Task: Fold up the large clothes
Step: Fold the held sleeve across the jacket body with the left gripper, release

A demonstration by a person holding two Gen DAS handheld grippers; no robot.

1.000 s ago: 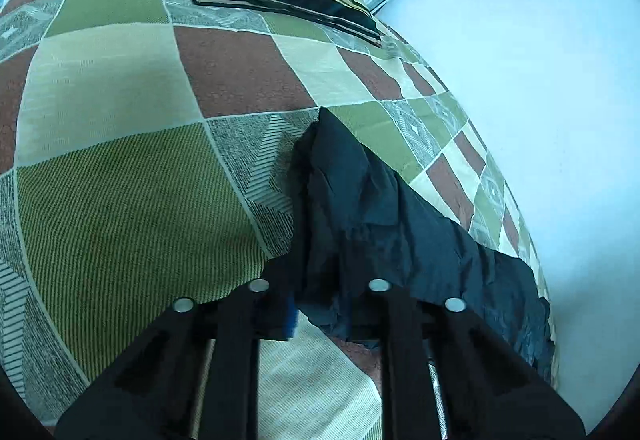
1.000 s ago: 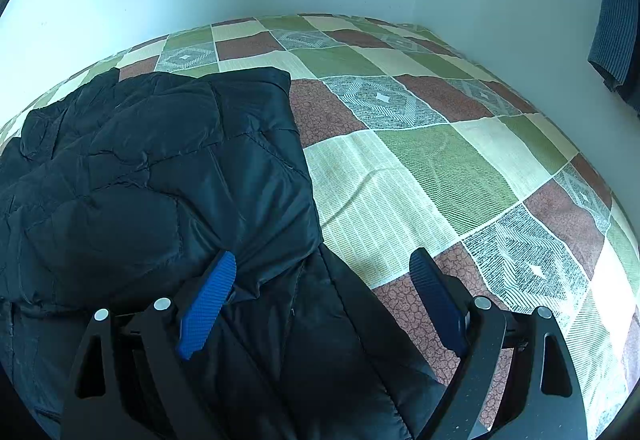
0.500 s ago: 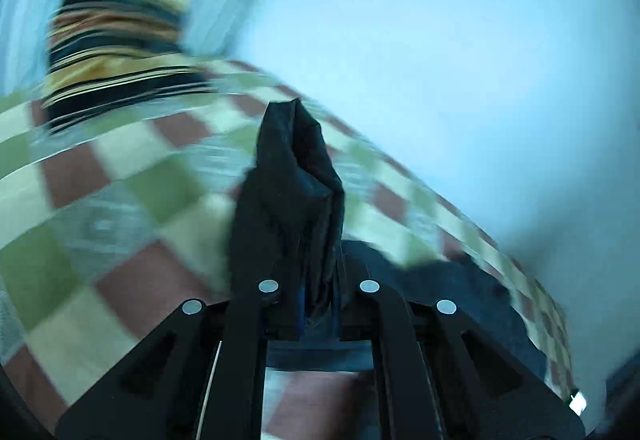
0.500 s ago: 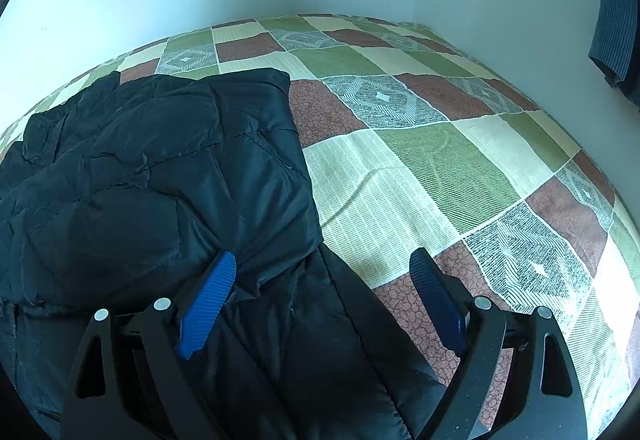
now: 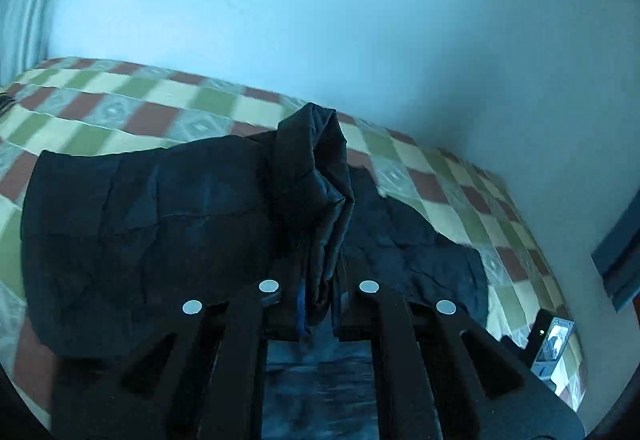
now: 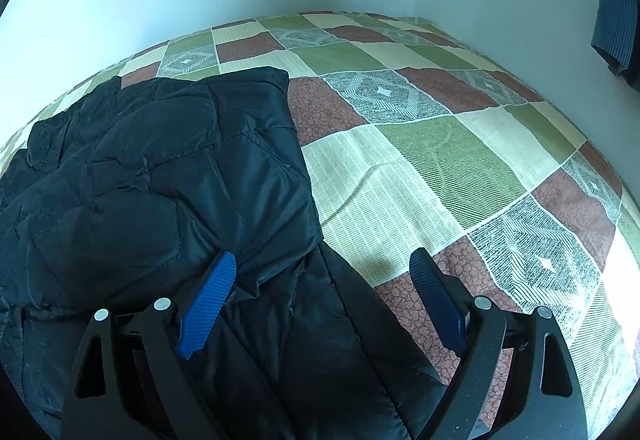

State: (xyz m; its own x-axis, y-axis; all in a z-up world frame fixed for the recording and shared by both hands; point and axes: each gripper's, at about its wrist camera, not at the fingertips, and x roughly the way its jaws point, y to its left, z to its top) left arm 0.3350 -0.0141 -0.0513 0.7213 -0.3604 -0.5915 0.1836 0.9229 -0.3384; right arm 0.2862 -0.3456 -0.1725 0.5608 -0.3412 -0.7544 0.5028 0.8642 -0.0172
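While the black quilted jacket (image 6: 168, 175) lies spread on the checked bedspread (image 6: 420, 167) near the wall, a bunched fold of it (image 5: 316, 179) stands up between the fingers of the left gripper (image 5: 318, 304), which is clamped tight on that fabric. The right gripper (image 6: 320, 292) hangs over the jacket's near edge with its blue-padded fingers (image 6: 208, 300) spread wide, one above the cloth and the other above bare bedspread, gripping nothing.

Checkered bed cover (image 6: 420, 175), black quilted jacket (image 6: 160, 167) spread on it
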